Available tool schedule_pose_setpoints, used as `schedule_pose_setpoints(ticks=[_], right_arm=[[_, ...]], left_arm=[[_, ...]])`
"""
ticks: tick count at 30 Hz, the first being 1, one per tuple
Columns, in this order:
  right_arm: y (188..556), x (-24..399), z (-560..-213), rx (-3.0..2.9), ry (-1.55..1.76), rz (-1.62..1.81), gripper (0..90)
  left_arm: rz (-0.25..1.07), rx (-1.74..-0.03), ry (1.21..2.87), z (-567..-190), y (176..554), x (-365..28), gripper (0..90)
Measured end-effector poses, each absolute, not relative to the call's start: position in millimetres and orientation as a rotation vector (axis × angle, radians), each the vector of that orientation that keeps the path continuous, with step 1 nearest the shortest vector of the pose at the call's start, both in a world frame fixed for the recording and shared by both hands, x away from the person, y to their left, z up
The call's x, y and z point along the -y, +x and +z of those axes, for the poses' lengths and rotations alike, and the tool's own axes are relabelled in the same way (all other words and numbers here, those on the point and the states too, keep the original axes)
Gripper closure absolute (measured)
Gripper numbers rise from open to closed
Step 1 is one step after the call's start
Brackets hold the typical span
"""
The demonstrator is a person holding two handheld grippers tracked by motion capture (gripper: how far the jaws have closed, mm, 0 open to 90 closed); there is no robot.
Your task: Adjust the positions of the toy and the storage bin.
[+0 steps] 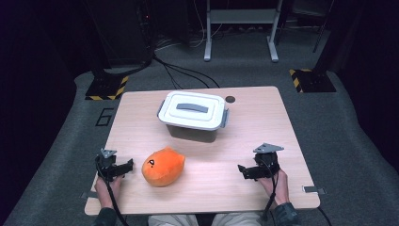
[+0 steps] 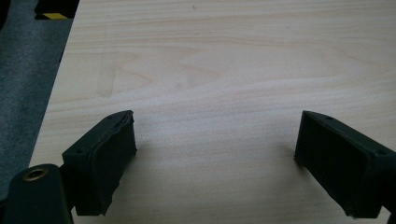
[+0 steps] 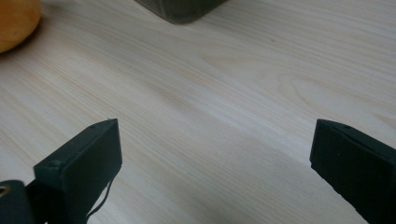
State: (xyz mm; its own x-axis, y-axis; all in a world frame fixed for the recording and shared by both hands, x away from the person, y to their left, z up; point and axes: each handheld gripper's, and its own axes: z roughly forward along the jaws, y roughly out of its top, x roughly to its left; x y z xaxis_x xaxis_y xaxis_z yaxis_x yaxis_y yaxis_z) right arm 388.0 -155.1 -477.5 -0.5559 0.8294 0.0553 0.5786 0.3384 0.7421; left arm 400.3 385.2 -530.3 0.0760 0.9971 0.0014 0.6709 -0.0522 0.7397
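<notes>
Both grippers, left gripper [image 1: 123, 167] and right gripper [image 1: 245, 171], rest gaping and empty on the table [image 1: 263, 122], flanking the plush toy [image 1: 163, 166], ready to reach the lidded box [image 1: 194, 114].

The high view looks forward and down from above the person's side, taking in the whole bench [image 1: 263, 101] from well back. Each gripper view rides low and close, looking along its own jaws across the woodgrain (the right one also catches the orange plush toy [image 3: 14, 21], shared with the high view).
</notes>
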Motion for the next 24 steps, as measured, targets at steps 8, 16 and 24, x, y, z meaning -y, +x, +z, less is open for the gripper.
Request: schedule_pose_setpoints(ticks=[8,16,24], right_arm=[[391,133,-468,-2.313,1.180,1.064,1.6],[396,109,-463,-2.374,1.116,1.081,1.9],[398,89,-456,-2.413,1.048,1.102,2.1]], left_arm=[[0.731,-1.652,1.784,-530,400,-385,12.1],[0.733,-1.650,1.786,-530,400,-385,12.2],[0.732,-1.651,1.784,-530,400,-385,12.2]])
